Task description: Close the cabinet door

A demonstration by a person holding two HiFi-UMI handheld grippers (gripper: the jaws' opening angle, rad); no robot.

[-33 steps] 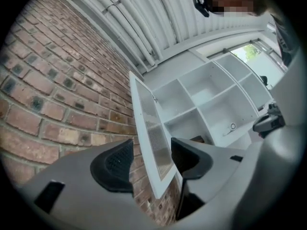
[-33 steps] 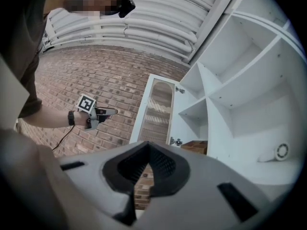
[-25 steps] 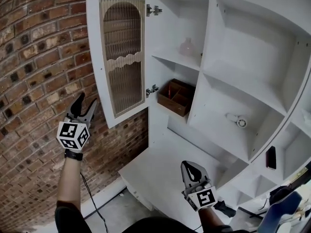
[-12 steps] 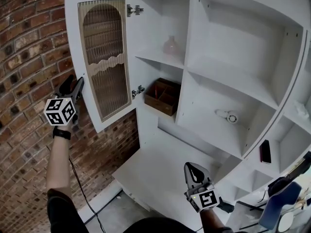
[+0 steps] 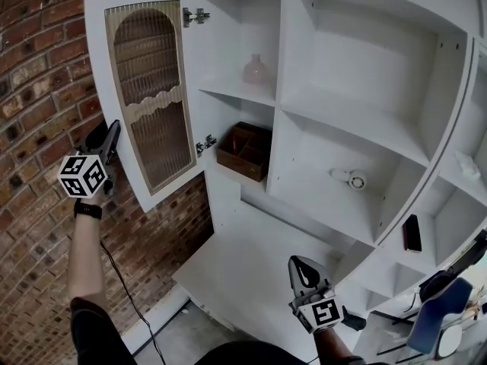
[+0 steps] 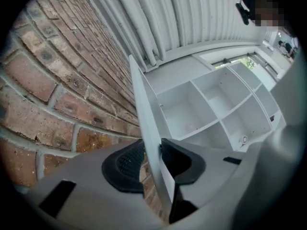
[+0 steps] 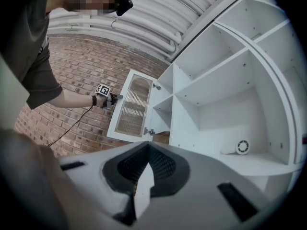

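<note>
The white cabinet door (image 5: pixel 144 97), with its ribbed arched panel, stands swung wide open to the left of the shelf unit (image 5: pixel 342 90). My left gripper (image 5: pixel 112 131) is raised at the door's free outer edge. In the left gripper view that door edge (image 6: pixel 146 119) runs straight between the two black pads of the left gripper (image 6: pixel 152 159); the jaws are closing and both pads touch it. My right gripper (image 5: pixel 303 268) hangs low over the white counter (image 5: pixel 243 257), shut and holding nothing, and in its own view the right gripper (image 7: pixel 146 162) points toward the cabinet.
A brick wall (image 5: pixel 38 67) stands close behind the open door. On the shelves are a pale vase (image 5: pixel 256 69), a wooden box (image 5: pixel 245 150), a white round device (image 5: pixel 346 179) and a dark item (image 5: pixel 412 233). A blue chair (image 5: pixel 437 329) sits at lower right.
My left gripper has risen from below the door to its outer edge, and its jaws have narrowed around that edge. The right gripper has hardly shifted.
</note>
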